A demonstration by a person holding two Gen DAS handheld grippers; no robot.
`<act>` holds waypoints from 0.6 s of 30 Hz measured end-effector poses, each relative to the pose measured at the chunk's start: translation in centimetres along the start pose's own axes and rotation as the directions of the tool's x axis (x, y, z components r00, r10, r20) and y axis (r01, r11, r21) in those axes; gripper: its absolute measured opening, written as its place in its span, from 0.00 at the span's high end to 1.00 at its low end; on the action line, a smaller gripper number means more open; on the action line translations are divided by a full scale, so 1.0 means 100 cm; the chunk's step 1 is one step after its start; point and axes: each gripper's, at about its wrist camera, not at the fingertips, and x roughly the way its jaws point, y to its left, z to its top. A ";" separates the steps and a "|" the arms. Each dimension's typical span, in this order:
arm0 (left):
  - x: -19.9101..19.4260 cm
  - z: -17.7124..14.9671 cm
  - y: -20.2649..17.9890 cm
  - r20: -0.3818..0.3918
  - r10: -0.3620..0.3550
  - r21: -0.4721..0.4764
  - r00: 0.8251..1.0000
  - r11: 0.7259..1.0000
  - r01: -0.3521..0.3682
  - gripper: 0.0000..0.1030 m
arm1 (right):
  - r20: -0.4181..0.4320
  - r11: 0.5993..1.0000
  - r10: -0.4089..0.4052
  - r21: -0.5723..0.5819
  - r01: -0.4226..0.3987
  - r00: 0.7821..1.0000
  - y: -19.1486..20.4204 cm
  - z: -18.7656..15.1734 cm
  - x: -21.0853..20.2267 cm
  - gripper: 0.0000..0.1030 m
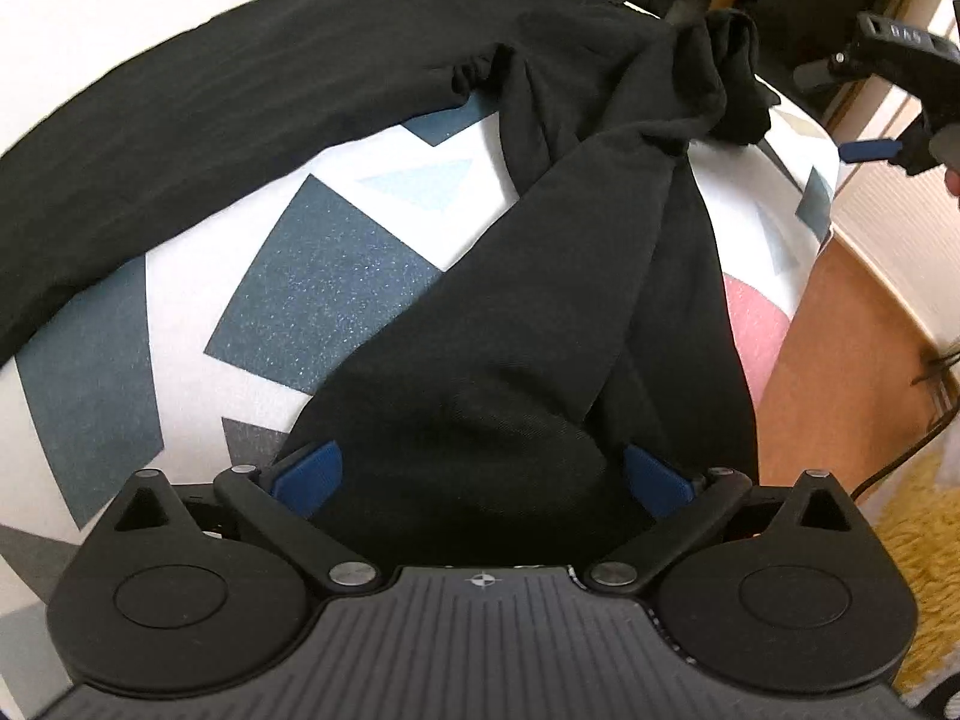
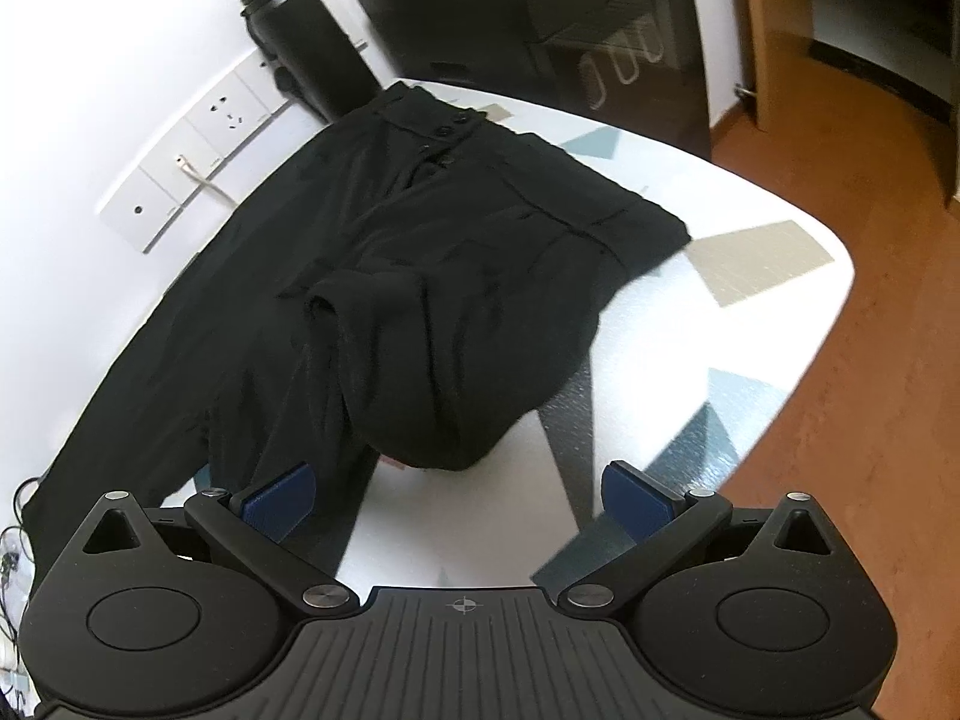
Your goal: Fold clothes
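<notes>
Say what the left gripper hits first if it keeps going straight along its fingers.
Most likely the black trousers: a leg's fabric already lies between the open fingers of the left gripper and fills the line ahead. The patterned table lies under it. Depth is hard to judge here.

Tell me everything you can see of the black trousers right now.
The black trousers of thin woven cloth lie on the white patterned table, waistband with dark buttons at its far end. One leg stretches flat along the wall side; the other is twisted and bunched across the middle. Its end lies between the open left gripper's blue fingers, unpinched.
</notes>
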 end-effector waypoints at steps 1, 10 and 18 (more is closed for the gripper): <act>0.000 -0.001 -0.003 0.010 0.014 0.012 1.000 1.000 -0.015 0.02 | 0.002 1.000 -0.003 0.005 0.003 1.000 -0.001 0.000 -0.001 0.01; -0.030 0.010 0.020 0.028 0.225 -0.288 0.974 0.935 -0.207 0.93 | -0.015 0.996 -0.009 0.086 0.010 1.000 -0.004 0.001 0.010 0.01; -0.102 0.042 0.052 0.219 0.551 -0.396 0.805 0.804 -0.443 0.94 | -0.025 0.992 0.045 0.119 -0.042 0.999 0.008 0.002 0.018 0.01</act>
